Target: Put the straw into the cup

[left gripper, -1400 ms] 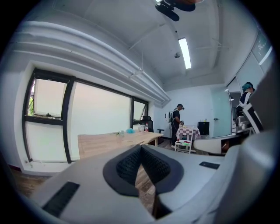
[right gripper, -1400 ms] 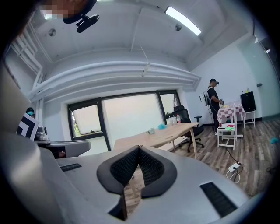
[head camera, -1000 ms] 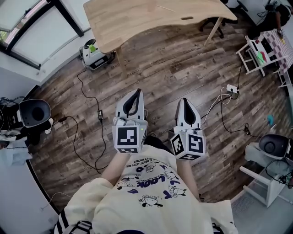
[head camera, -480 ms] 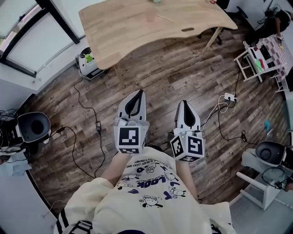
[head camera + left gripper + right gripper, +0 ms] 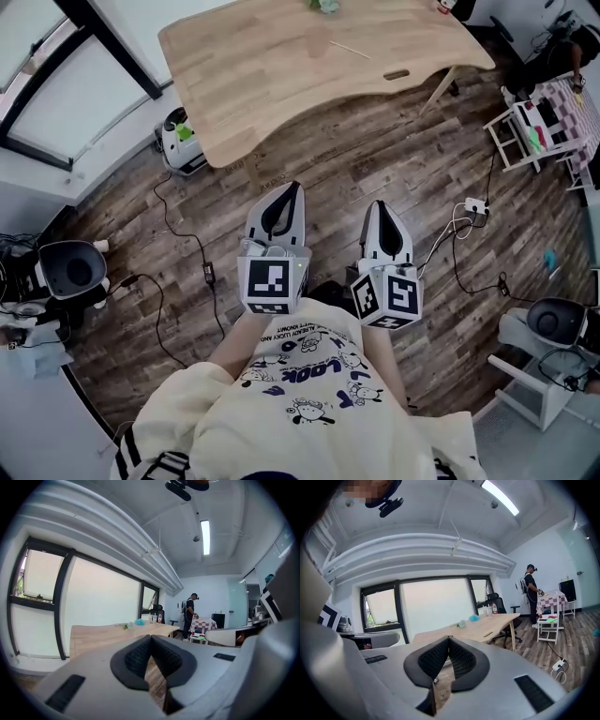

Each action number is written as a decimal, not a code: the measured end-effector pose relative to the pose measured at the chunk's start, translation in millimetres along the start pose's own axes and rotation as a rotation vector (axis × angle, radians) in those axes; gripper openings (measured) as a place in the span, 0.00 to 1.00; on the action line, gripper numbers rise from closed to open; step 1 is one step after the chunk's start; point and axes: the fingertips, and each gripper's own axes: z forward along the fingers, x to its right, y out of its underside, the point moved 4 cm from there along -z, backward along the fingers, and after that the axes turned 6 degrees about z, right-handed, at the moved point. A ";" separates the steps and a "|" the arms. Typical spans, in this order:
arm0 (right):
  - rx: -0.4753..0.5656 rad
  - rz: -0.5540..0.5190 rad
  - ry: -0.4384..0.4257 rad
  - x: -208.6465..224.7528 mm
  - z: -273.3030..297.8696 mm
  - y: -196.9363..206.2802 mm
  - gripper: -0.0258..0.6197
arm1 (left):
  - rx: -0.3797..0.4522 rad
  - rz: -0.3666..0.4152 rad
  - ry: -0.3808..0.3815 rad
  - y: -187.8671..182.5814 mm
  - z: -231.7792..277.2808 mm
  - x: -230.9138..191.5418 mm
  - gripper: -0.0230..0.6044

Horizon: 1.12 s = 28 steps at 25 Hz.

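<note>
Well apart, straw (image 5: 349,50) on table (image 5: 272,80) — left claw (image 5: 287,189), right claw (image 5: 378,206) closed

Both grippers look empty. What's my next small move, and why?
Probably step toward the table: the straw lies on its top, well ahead of the left gripper and right gripper, which hang over the floor with jaws shut on nothing.

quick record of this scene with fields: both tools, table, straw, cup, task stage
left tool: shut, holds nothing, over the floor
right tool: shut, holds nothing, over the floor
table: wooden, ahead of the person, neither tool above it
straw: thin pale stick lying flat on the table, untouched
cup: clear, at the table's far end beside a bottle
task stage: not begun
</note>
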 end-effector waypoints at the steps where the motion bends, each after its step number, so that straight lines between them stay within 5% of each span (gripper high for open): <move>1: -0.001 -0.001 -0.001 -2.7 4.5 0.4 0.04 | -0.002 -0.002 0.001 0.1 2.2 -4.0 0.09; 28: -0.079 -0.021 -0.017 5.8 82.1 -1.3 0.04 | -0.068 -0.051 -0.070 12.2 57.4 -47.1 0.09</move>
